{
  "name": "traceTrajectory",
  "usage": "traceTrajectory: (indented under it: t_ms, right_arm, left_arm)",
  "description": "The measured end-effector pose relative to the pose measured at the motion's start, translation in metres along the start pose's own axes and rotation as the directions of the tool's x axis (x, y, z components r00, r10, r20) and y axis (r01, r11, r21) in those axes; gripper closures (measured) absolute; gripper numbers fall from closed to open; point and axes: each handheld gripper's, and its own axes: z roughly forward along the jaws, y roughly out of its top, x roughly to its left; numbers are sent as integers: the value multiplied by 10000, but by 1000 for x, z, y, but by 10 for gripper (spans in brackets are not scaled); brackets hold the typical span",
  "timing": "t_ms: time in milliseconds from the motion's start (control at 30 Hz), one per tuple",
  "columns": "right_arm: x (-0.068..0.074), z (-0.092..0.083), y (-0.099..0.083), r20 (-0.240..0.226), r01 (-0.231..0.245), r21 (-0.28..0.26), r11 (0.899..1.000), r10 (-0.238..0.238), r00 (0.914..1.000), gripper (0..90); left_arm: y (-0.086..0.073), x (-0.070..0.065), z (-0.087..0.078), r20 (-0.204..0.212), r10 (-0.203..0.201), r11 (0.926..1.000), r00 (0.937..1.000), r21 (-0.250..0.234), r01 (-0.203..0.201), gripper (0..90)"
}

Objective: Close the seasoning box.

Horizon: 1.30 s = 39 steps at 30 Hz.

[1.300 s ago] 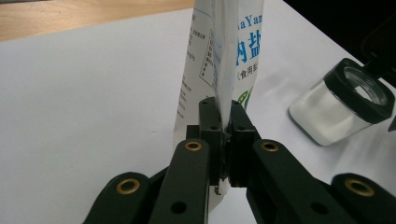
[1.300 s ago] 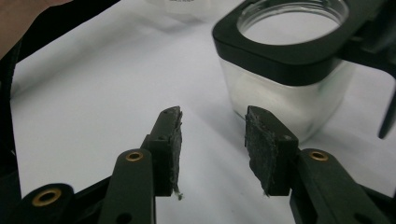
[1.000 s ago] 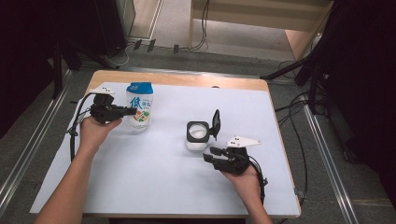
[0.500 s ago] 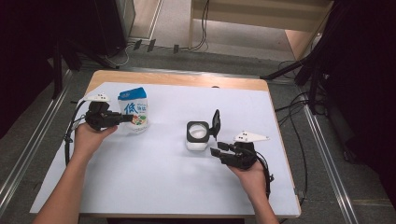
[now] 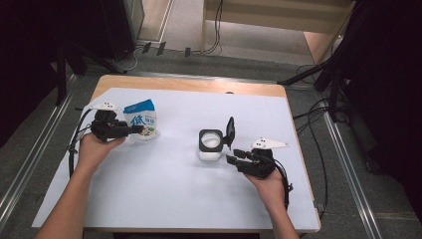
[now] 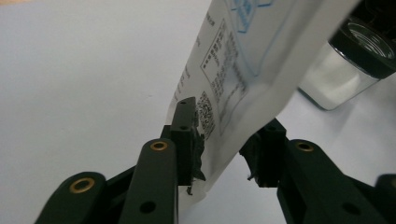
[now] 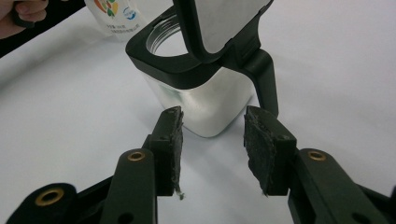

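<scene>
A white and blue printed bag (image 5: 141,121) stands on the white table cover at the left. My left gripper (image 5: 133,130) reaches it from the left at its lower part. Its jaws have just been opening; the bag's edge (image 6: 243,60) still lies between them, brushing one pad (image 6: 187,135) and clear of the other. At the middle stands a clear square jar (image 5: 210,144) with a black collar and its hinged lid (image 5: 230,132) flipped up. My right gripper (image 5: 231,155) is open just short of the jar (image 7: 196,93), touching nothing.
The white cover (image 5: 164,194) spans most of the wooden table, whose bare strip (image 5: 199,84) shows along the far edge. Cables trail from both grippers over the side edges. Metal rails and dark equipment flank the table on the floor.
The bag tilted, then came down a little toward the near left and now rests on the cover. The left jaws have spread apart. The right gripper has barely moved.
</scene>
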Motion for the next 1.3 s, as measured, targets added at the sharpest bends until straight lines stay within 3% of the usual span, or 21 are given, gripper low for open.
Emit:
traceTrajectory:
  t_ms: [367,700,800,1000,1300]
  right_arm:
    - [-6,-3,4,355,-100,14,9999,100,9993,632]
    - [-20,-7,18,583,-621,-240,9978,634,9963,800]
    - [-23,-6,19,550,-700,-252,9972,713,9959,829]
    - [-27,-5,27,444,-781,-411,9961,799,9958,900]
    - [-34,2,45,275,-875,-494,9949,889,9957,900]
  left_arm:
    - [-1,-5,-5,144,298,9994,9995,196,-301,539]
    - [-1,-13,-10,119,446,9980,9989,446,-451,341]
    - [-4,-16,-13,159,555,9966,9983,596,-564,336]
    - [-12,-16,-16,172,308,9975,9994,635,-318,313]
    - [-17,-15,-20,113,85,9972,9999,736,-94,308]
